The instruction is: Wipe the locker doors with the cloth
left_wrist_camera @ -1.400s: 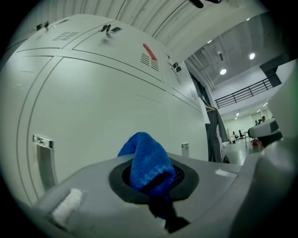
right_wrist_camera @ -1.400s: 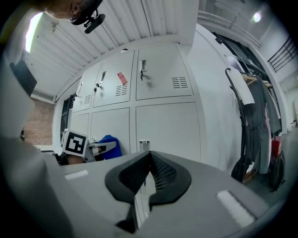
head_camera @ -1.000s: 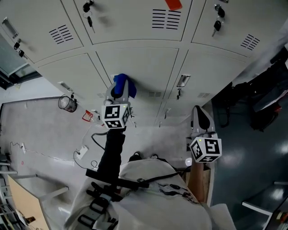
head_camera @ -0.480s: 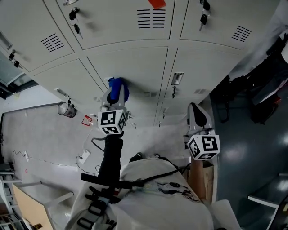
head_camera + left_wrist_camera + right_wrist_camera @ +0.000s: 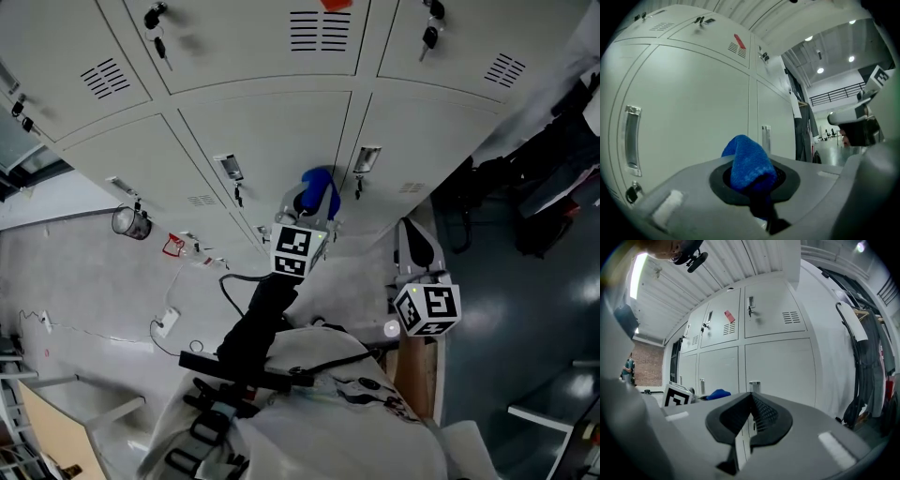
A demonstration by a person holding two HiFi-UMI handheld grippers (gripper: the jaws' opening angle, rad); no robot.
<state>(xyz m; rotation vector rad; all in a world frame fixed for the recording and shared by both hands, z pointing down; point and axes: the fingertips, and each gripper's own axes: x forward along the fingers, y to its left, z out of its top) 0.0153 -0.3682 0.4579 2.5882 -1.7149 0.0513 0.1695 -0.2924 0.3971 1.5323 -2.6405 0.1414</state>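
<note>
Our left tool [image 5: 315,199] is clamped on the blue cloth [image 5: 321,183], and a folded bunch of the cloth stands up out of its jaws in the left gripper view. The cloth sits at the lower middle locker door [image 5: 281,131], close to that door's right edge and just beside the handle [image 5: 367,159] of the next door to the right. We cannot tell whether the cloth actually touches the metal.

Our right tool [image 5: 413,234] is well apart to the right. Its jaws are together with nothing between them, and it points toward the lockers.

Every locker door we see is closed, so what the lockers hold is hidden. Keys [image 5: 155,17] hang from locks on the upper row. A small round container [image 5: 130,221] lies on the floor [image 5: 84,281] near the foot of the lockers, and we cannot make out what is in it.
</note>
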